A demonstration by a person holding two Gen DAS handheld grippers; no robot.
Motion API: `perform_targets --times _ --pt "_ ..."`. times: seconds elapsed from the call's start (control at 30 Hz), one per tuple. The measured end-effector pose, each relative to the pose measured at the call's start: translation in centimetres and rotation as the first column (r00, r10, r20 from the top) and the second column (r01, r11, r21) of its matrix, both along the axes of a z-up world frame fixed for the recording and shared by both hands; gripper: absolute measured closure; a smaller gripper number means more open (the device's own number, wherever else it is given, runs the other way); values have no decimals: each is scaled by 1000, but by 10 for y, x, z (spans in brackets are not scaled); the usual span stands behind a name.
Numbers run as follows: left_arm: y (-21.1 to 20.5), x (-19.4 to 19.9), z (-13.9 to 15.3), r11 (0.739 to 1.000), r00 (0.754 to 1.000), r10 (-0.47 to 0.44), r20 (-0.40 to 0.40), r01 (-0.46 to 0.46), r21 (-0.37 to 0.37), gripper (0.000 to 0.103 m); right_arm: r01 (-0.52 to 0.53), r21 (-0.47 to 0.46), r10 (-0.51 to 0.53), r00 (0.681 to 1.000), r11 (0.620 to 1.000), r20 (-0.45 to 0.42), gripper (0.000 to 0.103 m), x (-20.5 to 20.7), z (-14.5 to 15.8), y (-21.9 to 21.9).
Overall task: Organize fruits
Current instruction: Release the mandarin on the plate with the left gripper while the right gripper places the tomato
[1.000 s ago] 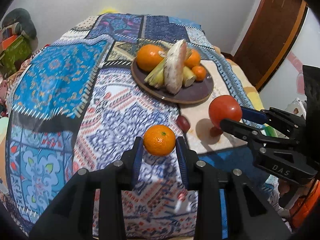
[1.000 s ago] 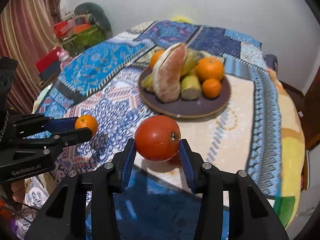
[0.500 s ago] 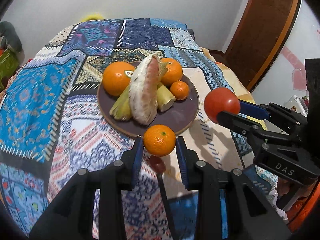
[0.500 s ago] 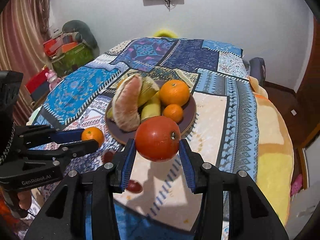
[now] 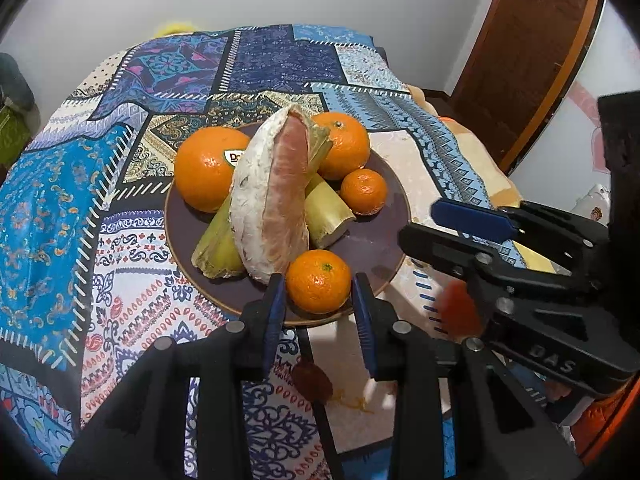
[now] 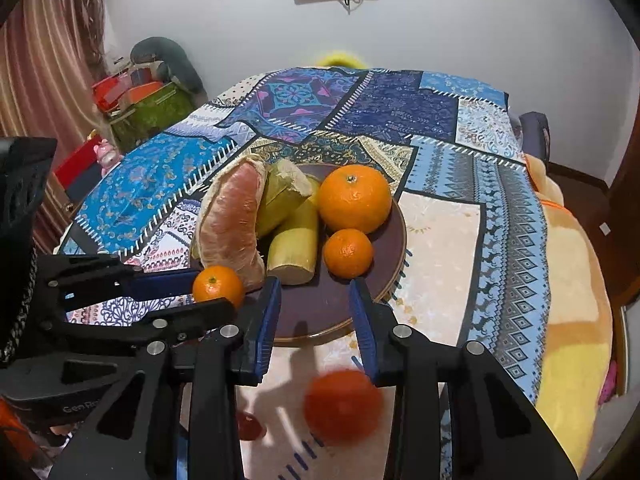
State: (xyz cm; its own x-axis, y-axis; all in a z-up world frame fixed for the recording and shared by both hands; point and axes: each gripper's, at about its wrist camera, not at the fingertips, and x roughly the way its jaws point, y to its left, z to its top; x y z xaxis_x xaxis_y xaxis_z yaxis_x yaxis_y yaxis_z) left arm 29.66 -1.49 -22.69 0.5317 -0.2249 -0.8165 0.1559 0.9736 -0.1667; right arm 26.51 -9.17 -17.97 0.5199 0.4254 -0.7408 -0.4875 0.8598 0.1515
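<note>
My left gripper [image 5: 319, 309] is shut on a small orange mandarin [image 5: 319, 281], held over the near rim of the dark brown plate [image 5: 376, 240]; the mandarin also shows in the right wrist view [image 6: 218, 286]. The plate holds a large orange with a sticker [image 5: 206, 168], a second orange [image 5: 344, 145], a small mandarin [image 5: 364, 191], a pomelo wedge [image 5: 276, 196] and green stalk pieces [image 5: 326, 212]. My right gripper [image 6: 315, 318] is open and empty over the plate's near rim. The red tomato [image 6: 343, 406] is blurred below its fingers, out of the jaws.
The plate stands on a round table under a patchwork cloth [image 5: 52, 208]. A small dark red fruit [image 5: 312, 375] lies on the cloth near the front edge. A wooden door [image 5: 532, 52] is at the right; boxes and clutter [image 6: 140, 100] stand at the left.
Both grippers moved forward to the plate. The right gripper opened and the tomato left its jaws, now blurred below them. The left gripper still holds the mandarin.
</note>
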Motion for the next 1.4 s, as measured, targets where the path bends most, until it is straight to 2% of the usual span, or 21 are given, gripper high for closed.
perform_targets --times 0.07,0.17,0.27,0.43,0.5,0.57,0.7,0.87,1.03,1.07,1.1,1.23,1.4 --pt "-1 0 0 1000 1000 -3 5 3 -1 69 4 2 -4 1000 1000 -4 70 -3 0 -6" --pt "-2 -1 1 1000 1000 -8 5 8 0 63 15 1 -15 1000 1000 -13 70 -8 3 -18" --pt "-4 -3 1 1000 1000 -5 4 5 11 62 43 -14 -43 999 999 -19 59 -14 3 -34" --pt "1 -9 4 1000 1000 9 4 -9 1 59 79 -33 -82 994 996 -71 56 -30 -3 -59" --pt "5 -14 6 1000 1000 14 5 -14 -2 59 78 -45 -82 992 996 -91 48 -36 -9 -62" --pt "7 -20 8 1000 1000 16 4 -16 -1 59 89 -91 -95 993 992 -67 42 -44 -14 -61" --pt "11 -30 10 1000 1000 22 5 -22 11 58 100 -149 -106 994 984 -32 38 -44 -21 -59" --pt "21 -38 14 999 999 44 9 -44 -4 58 157 -188 -166 986 970 -33 38 -36 -30 -69" --pt "26 -39 15 998 998 59 11 -58 -13 58 196 -171 -216 970 966 -112 42 -27 -47 -86" --pt "26 -39 15 998 998 60 11 -60 -13 58 197 -157 -216 970 968 -114 46 -26 -47 -87" --pt "26 -38 15 998 998 61 12 -61 -14 58 189 -140 -206 971 972 -119 56 -25 -45 -87" --pt "31 -38 14 997 997 72 13 -71 -20 58 166 -117 -180 976 979 -124 57 -20 -37 -80" --pt "37 -36 13 996 996 87 13 -87 -22 58 125 -73 -131 988 989 -79 57 -9 -19 -55"
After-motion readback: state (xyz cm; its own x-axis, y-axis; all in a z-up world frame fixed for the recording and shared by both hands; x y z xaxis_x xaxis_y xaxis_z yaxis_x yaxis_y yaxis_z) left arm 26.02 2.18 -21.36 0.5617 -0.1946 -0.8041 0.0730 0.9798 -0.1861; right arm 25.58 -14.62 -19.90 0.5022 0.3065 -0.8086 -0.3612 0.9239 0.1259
